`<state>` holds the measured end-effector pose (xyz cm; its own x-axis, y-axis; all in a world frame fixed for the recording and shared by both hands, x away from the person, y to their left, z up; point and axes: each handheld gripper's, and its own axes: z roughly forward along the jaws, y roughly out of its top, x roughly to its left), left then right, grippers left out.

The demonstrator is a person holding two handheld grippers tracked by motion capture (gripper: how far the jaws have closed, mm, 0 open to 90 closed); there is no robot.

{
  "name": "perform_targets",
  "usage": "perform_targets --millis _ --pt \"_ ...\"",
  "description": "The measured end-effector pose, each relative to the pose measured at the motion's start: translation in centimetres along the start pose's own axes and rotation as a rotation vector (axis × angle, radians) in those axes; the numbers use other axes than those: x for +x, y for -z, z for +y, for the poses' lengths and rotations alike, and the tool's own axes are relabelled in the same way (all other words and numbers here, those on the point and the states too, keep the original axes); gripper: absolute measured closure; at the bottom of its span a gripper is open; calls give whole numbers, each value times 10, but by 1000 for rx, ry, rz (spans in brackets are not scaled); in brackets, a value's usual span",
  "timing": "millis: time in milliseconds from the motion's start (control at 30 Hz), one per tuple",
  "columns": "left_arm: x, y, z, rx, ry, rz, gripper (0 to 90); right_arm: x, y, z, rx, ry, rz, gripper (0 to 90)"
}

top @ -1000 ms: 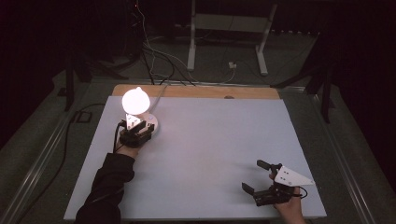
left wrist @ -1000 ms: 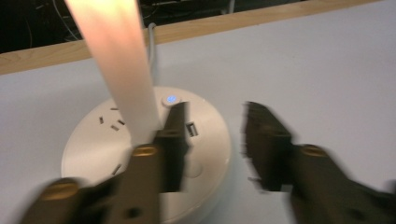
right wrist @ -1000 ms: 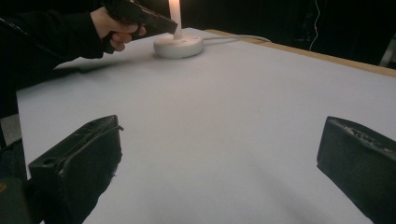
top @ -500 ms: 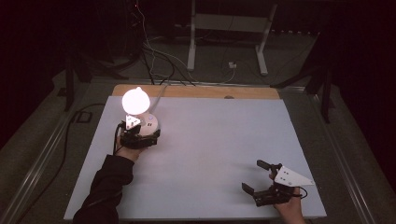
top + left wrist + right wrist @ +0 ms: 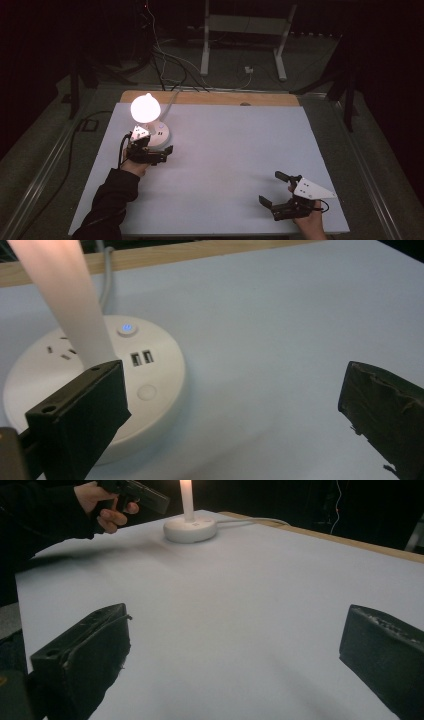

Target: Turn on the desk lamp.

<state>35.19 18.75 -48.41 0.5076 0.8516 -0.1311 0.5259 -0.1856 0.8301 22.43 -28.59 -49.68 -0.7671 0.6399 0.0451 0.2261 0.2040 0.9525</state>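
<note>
A white desk lamp stands lit at the table's far left; its glowing head (image 5: 145, 106) rises over a round base (image 5: 162, 134). In the left gripper view, the base (image 5: 160, 365) carries sockets, two USB ports and a blue-lit button (image 5: 126, 329), and the bright stem (image 5: 70, 295) rises from it. My left gripper (image 5: 162, 150) is open just in front of the base; its jaws (image 5: 232, 410) stand wide apart with nothing between them. Near the front right edge my right gripper (image 5: 271, 189) is open and empty (image 5: 235, 650) over bare table.
A white sheet (image 5: 230, 150) covers the table, with a wooden strip (image 5: 210, 97) along the far edge. The lamp's cable (image 5: 170, 97) runs off the back. Beyond the table lie floor cables and a white stand (image 5: 245, 30). The right gripper view shows the lamp base (image 5: 190, 529) and the other hand (image 5: 112, 510).
My left gripper has drawn back a little from the lamp base toward the person. The right gripper has stayed in place.
</note>
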Motion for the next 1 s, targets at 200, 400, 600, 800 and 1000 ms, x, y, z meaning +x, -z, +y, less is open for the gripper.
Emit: perform_targets --millis 200,400,600,800,1000 --pt "-6 12 -1 -8 -22 -51 2 0 0 0 0 0 1 0" --pt "-10 21 -6 -29 -34 -99 2 0 1 0 -2 -2 0 0" --pt "-17 31 -11 -34 -55 -132 3 0 0 0 -3 1 2 0" --pt "-23 40 -18 -34 -70 -147 3 0 1 1 -5 1 4 0" --pt "-26 48 -28 -26 -82 -145 3 1 1 1 -7 0 3 0"
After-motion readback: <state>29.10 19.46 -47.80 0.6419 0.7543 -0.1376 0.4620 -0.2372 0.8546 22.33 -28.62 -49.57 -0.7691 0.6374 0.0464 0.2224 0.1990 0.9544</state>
